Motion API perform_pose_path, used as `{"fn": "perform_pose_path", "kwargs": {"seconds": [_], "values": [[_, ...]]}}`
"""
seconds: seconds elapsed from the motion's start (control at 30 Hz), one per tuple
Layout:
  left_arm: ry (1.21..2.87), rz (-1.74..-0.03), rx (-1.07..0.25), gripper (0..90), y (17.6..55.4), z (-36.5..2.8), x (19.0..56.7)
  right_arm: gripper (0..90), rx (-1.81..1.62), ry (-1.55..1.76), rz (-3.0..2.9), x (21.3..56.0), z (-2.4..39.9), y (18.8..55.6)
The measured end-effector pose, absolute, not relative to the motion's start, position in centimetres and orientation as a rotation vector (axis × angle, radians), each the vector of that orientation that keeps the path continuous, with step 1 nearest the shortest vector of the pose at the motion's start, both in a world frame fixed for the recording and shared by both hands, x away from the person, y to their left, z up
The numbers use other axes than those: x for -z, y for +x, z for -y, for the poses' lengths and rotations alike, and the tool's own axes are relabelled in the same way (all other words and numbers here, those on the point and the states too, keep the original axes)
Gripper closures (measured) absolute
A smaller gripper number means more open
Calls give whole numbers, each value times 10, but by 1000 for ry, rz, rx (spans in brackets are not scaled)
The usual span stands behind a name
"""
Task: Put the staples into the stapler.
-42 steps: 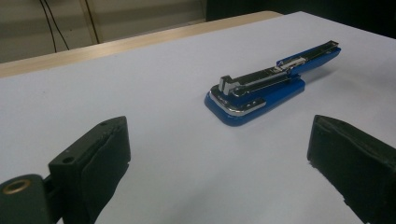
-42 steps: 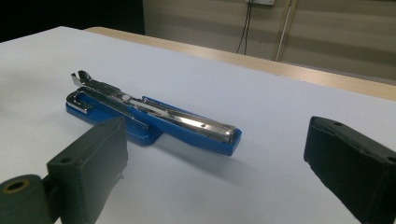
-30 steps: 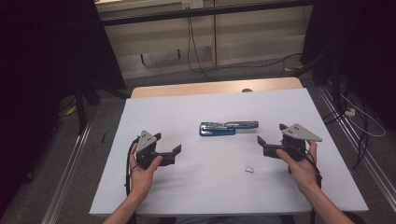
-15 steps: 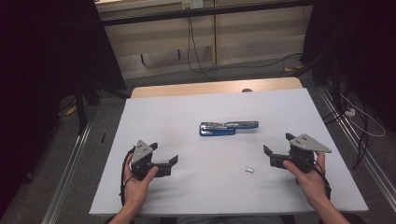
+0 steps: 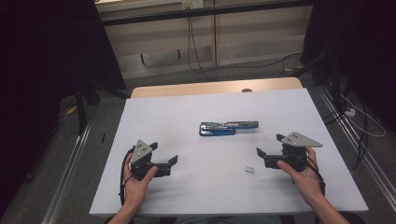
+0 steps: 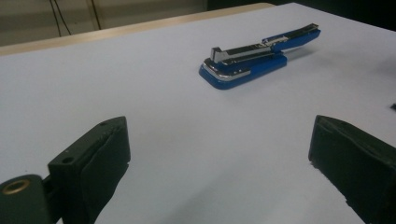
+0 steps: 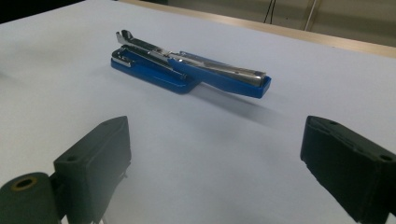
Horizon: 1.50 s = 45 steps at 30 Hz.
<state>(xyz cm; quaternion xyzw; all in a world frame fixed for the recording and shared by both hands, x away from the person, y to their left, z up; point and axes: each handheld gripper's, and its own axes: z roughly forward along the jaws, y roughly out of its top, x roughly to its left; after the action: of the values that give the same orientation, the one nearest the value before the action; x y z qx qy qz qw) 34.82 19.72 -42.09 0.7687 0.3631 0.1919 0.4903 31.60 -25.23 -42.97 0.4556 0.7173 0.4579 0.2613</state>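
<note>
High view: your blue-and-chrome stapler (image 5: 228,128) lies swung open at frame centre on the matte white table (image 5: 187,112), long axis left-right. Left gripper (image 5: 164,159) and right gripper (image 5: 269,150) jaws gape wide, empty.

glossy blue plastic stapler (image 5: 228,128), metal top

The small silvery piece (image 5: 249,169) on the white table (image 5: 187,121), between the blue stapler (image 5: 228,127) and the right gripper (image 5: 268,148), is too small to identify — a pale metallic fleck at most. In the left gripper view that gripper's jaws are cut off by the bottom edge, and a dark scrap (image 6: 393,107) right of the stapler is clipped by the picture's edge — unreadable. The right gripper view crops its own jaws likewise.
</note>
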Motion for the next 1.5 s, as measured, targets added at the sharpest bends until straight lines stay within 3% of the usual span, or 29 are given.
{"fn": "perform_pose_path", "kwargs": {"seconds": [1.0, 1.5], "values": [[1873, -858, -497, 59, 344, -193, 418, 73, -1133, 1131, -2496, 421, 220, 334], [1856, -876, -491, 47, 344, -193, 418, 129, -1075, 1099, -2591, 424, 205, 348]]}}
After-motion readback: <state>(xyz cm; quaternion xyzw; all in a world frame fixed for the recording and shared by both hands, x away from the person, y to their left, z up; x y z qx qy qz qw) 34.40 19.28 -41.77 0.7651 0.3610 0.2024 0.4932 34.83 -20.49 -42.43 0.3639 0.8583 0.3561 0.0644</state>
